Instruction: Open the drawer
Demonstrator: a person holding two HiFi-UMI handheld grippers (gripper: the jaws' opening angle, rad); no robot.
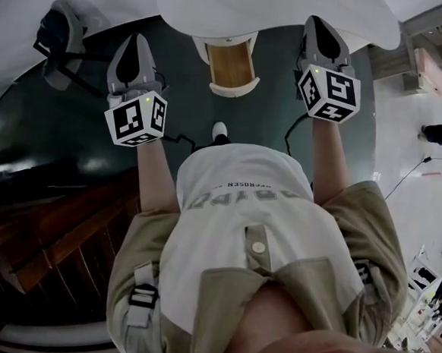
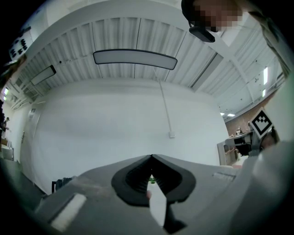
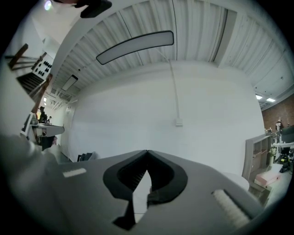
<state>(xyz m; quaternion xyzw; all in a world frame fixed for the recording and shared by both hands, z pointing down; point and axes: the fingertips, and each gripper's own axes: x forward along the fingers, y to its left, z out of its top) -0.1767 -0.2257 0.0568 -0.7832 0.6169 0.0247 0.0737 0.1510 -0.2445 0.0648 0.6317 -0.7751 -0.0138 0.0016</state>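
Observation:
In the head view, a white-framed drawer [image 1: 230, 66] with a wooden inside juts out from under the edge of a white table [image 1: 268, 4]. I hold both grippers up in front of my chest, one to each side of it, touching nothing. My left gripper [image 1: 135, 40] is shut and empty. My right gripper [image 1: 318, 21] is also shut and empty. In the left gripper view the jaws [image 2: 151, 156] meet at their tips and face a bare white wall [image 2: 115, 124]. The right gripper view shows the same, tips [image 3: 147, 151] together before the wall [image 3: 138, 110].
A black chair [image 1: 59, 40] stands at the upper left on the dark floor. Dark wooden steps [image 1: 50, 231] run along the left. A thin cable [image 1: 178, 139] lies on the floor near my white shoe [image 1: 219, 131]. Shelves and desks [image 3: 268, 160] stand at the room's right.

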